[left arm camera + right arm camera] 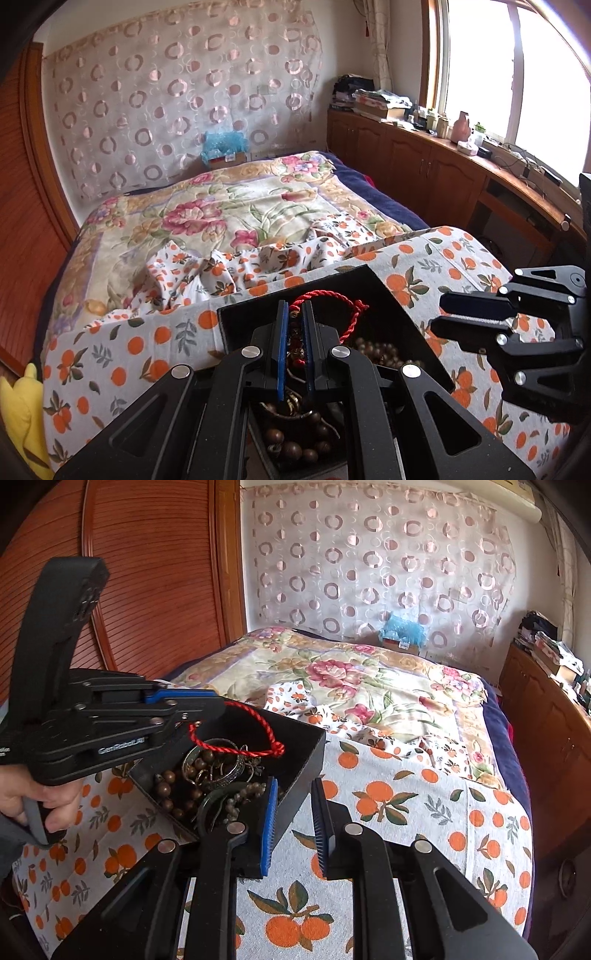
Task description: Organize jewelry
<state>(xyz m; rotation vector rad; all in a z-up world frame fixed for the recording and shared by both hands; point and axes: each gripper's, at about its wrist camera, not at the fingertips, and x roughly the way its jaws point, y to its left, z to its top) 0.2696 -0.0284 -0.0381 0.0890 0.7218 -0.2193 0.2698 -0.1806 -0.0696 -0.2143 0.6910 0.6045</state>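
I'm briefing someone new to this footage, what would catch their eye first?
A bright red cord bracelet, pinched by the left gripper, hangs over a black box heaped with wooden beads and metal bangles. The box sits on an orange-print cloth spread over a floral bedspread.

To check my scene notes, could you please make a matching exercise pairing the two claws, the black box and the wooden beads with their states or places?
1 left claw
2 right claw
3 black box
4 wooden beads

A in the box
B shut on the red cord
C open, astride the box wall
D on the orange-print cloth

Pairs: 1-B, 2-C, 3-D, 4-A
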